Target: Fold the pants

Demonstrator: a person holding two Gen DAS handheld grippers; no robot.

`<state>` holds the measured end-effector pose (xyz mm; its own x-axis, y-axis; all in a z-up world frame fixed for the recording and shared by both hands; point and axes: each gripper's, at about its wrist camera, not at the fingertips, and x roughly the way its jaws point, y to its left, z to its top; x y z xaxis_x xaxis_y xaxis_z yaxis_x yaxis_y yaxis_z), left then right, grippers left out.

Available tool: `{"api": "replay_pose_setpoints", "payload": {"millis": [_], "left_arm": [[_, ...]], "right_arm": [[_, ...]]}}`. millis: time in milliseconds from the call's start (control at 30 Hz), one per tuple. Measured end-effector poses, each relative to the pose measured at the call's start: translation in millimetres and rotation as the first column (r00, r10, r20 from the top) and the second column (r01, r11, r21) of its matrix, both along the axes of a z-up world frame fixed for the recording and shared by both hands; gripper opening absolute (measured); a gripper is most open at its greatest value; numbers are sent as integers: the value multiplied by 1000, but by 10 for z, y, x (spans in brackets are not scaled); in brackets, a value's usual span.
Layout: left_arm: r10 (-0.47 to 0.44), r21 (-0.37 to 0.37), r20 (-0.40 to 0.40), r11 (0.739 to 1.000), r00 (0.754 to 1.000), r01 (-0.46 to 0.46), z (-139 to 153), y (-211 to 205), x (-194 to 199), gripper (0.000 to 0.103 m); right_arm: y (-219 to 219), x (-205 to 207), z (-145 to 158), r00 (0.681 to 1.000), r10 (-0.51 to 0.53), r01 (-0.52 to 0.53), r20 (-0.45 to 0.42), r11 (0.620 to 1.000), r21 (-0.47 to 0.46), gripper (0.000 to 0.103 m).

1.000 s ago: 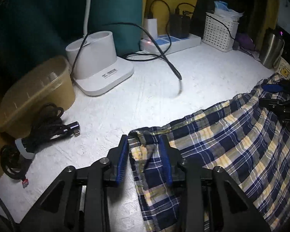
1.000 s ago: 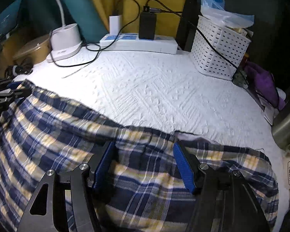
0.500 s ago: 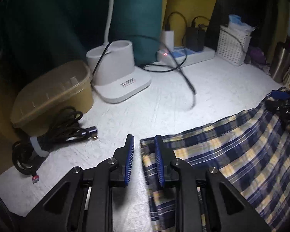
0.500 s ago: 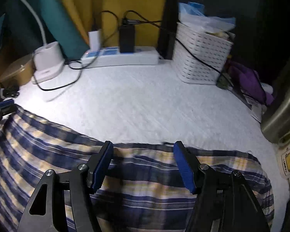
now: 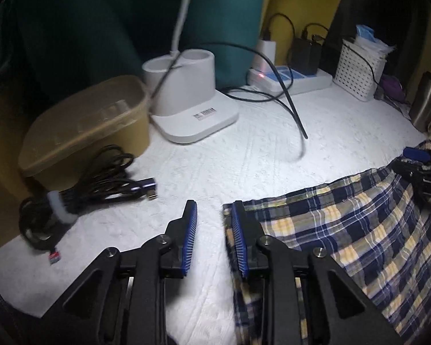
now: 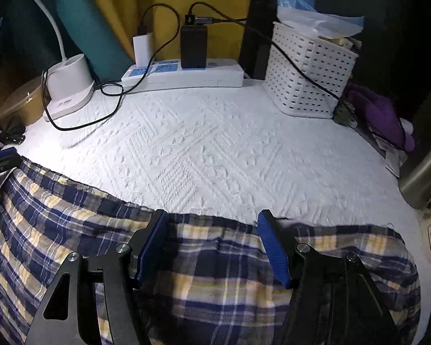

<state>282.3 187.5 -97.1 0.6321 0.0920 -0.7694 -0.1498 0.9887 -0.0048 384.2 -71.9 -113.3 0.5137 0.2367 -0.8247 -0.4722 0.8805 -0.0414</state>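
The blue, yellow and white plaid pants (image 5: 344,235) lie on the white textured cloth (image 5: 244,161), across the near part of both views (image 6: 71,221). My left gripper (image 5: 214,215) is open at the pants' left corner; white cloth shows between its fingers and the plaid edge lies under its right finger. My right gripper (image 6: 212,224) is open wide above the pants' far edge, with plaid cloth between and under its fingers. The right gripper also shows at the right of the left wrist view (image 5: 422,161).
At the back stand a white lamp base (image 5: 186,100), a tan lidded box (image 5: 83,123), a power strip with chargers (image 6: 184,73) and a white basket (image 6: 307,72). A coiled black cable (image 5: 80,192) lies left. A loose cable end (image 5: 298,126) hangs over the cloth. A steel cup (image 5: 425,103) stands right.
My left gripper has let go of the pants' corner, opened and moved left off the cloth. My right gripper stays open over the far edge, which has shifted slightly.
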Motion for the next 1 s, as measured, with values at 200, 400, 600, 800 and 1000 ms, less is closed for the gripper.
{"api": "replay_pose_setpoints", "payload": {"millis": [200, 400, 600, 800, 1000], "left_arm": [[-51, -51, 9, 997, 999, 51, 145, -167, -330, 47], [-98, -101, -29, 990, 995, 94, 72, -370, -665, 47], [-120, -96, -60, 989, 991, 114, -75, -466, -877, 43], [-75, -69, -25, 995, 997, 73, -113, -371, -923, 2], [-3, -30, 7, 1000, 1000, 3, -70, -281, -984, 2]], "right_arm": [[-160, -222, 87, 1000, -7, 6, 11, 1000, 22, 68], [-345, -509, 145, 1000, 2, -2, 11, 999, 42, 68], [-484, -718, 144, 1000, -4, 4, 6, 999, 49, 68], [-547, -811, 127, 1000, -9, 9, 4, 999, 53, 68], [-739, -871, 93, 999, -52, 52, 2, 998, 46, 68]]}}
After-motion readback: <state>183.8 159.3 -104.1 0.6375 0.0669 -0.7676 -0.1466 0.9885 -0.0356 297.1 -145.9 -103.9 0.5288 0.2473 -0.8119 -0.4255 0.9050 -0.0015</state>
